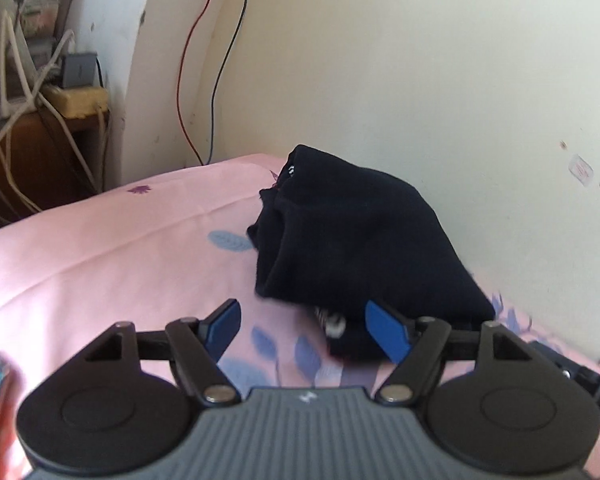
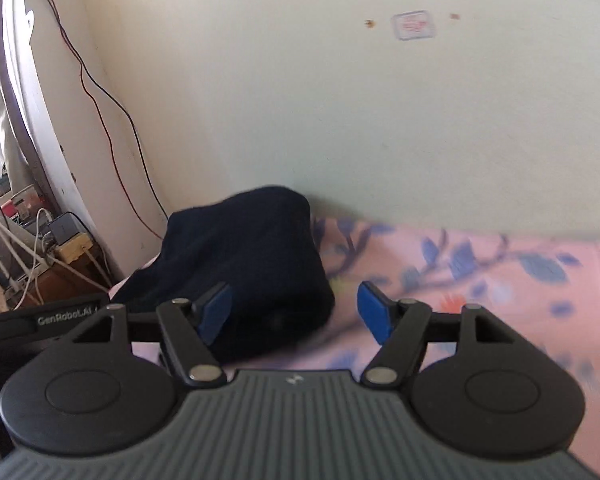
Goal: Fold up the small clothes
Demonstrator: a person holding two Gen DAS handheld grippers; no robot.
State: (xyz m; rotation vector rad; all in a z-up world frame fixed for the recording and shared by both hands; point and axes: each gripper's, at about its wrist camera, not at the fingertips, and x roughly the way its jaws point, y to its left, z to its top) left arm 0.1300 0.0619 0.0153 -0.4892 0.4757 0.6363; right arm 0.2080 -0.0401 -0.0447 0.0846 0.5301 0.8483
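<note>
The left hand-held gripper (image 1: pixel 304 330) has its two blue fingers (image 1: pixel 386 332) set wide apart, and nothing is between them. Just in front of it, a little to its right side, a dark garment (image 1: pixel 352 240) lies bunched in a heap on the bed sheet (image 1: pixel 100 256). The near edge of the garment comes close to the right finger of this gripper, but I cannot tell if they touch. The picture is blurred at that place.

The right hand-held gripper (image 2: pixel 294 314) also has its blue fingers (image 2: pixel 374 314) apart and holds nothing. From this gripper the same dark garment (image 2: pixel 244 264) is in front and to the left, behind its left finger. The right finger stands over the bare sheet (image 2: pixel 500 280), apart from the cloth.

The sheet is pink with blue leaves printed on it. The garment lies near the wall (image 2: pixel 340 120), at the far side of the bed. Beyond the left gripper, far to its left, a red wire (image 1: pixel 184 80) and a dark wire (image 1: pixel 230 52) hang down in the corner, and white cables (image 1: pixel 16 76) lie on a wooden shelf (image 1: pixel 40 148).
</note>
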